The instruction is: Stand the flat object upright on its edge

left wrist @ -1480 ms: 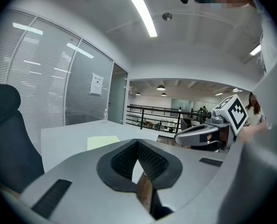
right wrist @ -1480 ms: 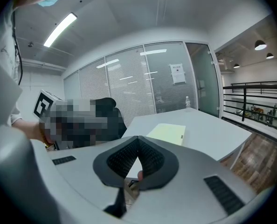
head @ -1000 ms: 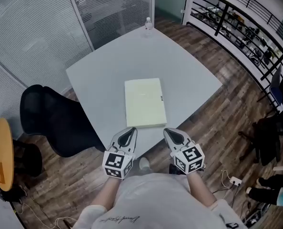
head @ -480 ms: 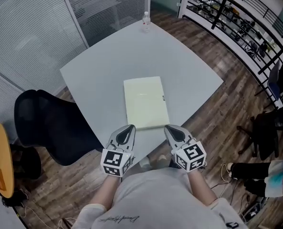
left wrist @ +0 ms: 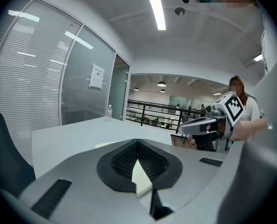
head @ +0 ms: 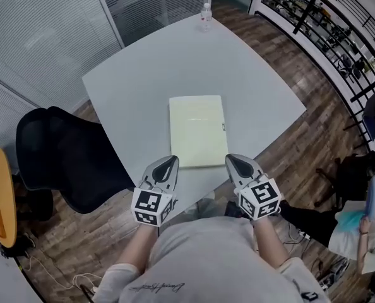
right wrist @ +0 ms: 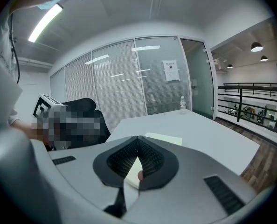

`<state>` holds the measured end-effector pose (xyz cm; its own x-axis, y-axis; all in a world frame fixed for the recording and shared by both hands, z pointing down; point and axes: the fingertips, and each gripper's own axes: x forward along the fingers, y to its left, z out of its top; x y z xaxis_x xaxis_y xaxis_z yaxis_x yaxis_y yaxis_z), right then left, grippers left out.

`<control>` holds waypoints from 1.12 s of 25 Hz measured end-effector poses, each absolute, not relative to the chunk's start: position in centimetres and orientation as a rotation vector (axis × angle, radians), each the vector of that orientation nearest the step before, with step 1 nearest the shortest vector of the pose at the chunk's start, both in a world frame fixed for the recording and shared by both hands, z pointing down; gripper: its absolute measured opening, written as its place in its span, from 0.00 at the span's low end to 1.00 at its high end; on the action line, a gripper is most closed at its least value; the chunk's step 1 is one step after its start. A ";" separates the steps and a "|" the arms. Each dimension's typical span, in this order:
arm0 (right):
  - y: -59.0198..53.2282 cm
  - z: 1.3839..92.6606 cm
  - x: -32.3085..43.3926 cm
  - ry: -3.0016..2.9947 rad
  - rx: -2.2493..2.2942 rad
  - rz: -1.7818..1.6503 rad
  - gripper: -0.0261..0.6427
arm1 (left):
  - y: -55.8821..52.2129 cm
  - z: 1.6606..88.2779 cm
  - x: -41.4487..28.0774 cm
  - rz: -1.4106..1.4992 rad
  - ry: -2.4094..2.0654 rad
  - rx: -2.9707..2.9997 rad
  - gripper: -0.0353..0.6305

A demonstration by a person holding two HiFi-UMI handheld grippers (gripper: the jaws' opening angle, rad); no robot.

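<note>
**Pale yellow pad flat on the surface, both tools shut at its near corners**

The left tool (head: 169,163) has its jaws pressed together at the tips with nothing between them. Its own view shows only a sliver of the pad through the notch below the closed tips. The right tool (head: 232,160) is the same, closed tip to tip and empty. Both point forward and a little downward.

The pad (head: 198,130) lies flat just ahead of them, near the person's edge of the grey surface (head: 137,81). Its long axis runs straight away from the person, so its near short edge faces the tools. The left tool's tip sits by the pad's near left corner and the right tool's tip by its near right corner. Whether either touches the pad cannot be told. Neither hand is clearly nearer, since the pad sits centred between them.

Judging from this layout, the pad is not yet lifted. Standing it up would seem to call for raising one long side while the other tool steadies the opposite side.

Well beyond the pad's far edge a small bottle (head: 206,14) stands at the far corner. A black chair (head: 61,156) sits off the surface, to the left of the pad.
</note>
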<state>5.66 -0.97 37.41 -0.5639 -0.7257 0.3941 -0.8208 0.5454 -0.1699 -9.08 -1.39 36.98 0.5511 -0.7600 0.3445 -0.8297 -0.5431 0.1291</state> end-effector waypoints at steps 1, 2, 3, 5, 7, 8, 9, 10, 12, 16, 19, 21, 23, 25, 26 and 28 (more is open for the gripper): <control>-1.3 37.5 5.8 -2.505 1.285 0.492 0.08 | -1.6 37.2 -9.1 0.376 -1.318 2.510 0.07; -1.6 37.6 5.9 -2.501 1.283 0.495 0.08 | -1.8 37.5 -9.0 0.390 -1.315 2.507 0.07; -1.9 37.8 6.0 -2.497 1.281 0.499 0.08 | -2.1 37.7 -9.0 0.399 -1.311 2.504 0.07; -2.4 38.0 6.4 -2.488 1.276 0.506 0.08 | -2.5 38.0 -8.8 0.407 -1.308 2.496 0.07; -3.0 38.2 6.7 -2.479 1.274 0.512 0.08 | -3.1 38.1 -8.8 0.412 -1.306 2.487 0.07; -3.3 38.3 6.8 -2.474 1.273 0.516 0.08 | -3.4 38.2 -8.8 0.413 -1.305 2.483 0.07; -3.7 38.4 6.8 -2.471 1.272 0.519 0.08 | -3.7 38.3 -8.9 0.412 -1.303 2.478 0.07; -4.0 38.5 6.8 -2.468 1.270 0.523 0.08 | -4.1 38.5 -9.0 0.411 -1.302 2.472 0.07; -4.6 38.7 6.8 -2.465 1.265 0.529 0.08 | -4.6 38.7 -9.2 0.409 -1.302 2.463 0.07; -5.3 38.8 6.9 -2.464 1.258 0.534 0.08 | -5.2 39.1 -9.3 0.417 -1.302 2.452 0.07; -5.7 39.0 7.0 -2.461 1.254 0.539 0.08 | -5.5 39.4 -9.2 0.424 -1.298 2.445 0.07; -6.0 39.2 7.1 -2.457 1.255 0.546 0.08 | -5.6 39.7 -9.2 0.431 -1.293 2.441 0.07; -6.2 39.4 7.1 -2.454 1.256 0.550 0.08 | -5.8 40.0 -9.3 0.438 -1.290 2.437 0.07; -6.5 39.7 7.2 -2.451 1.255 0.555 0.08 | -6.0 40.3 -9.4 0.442 -1.290 2.433 0.07; -6.7 39.9 7.3 -2.450 1.254 0.559 0.08 | -6.1 40.5 -9.4 0.445 -1.289 2.431 0.07; -7.1 40.4 7.7 -2.444 1.254 0.570 0.08 | -6.5 40.9 -9.2 0.452 -1.285 2.426 0.07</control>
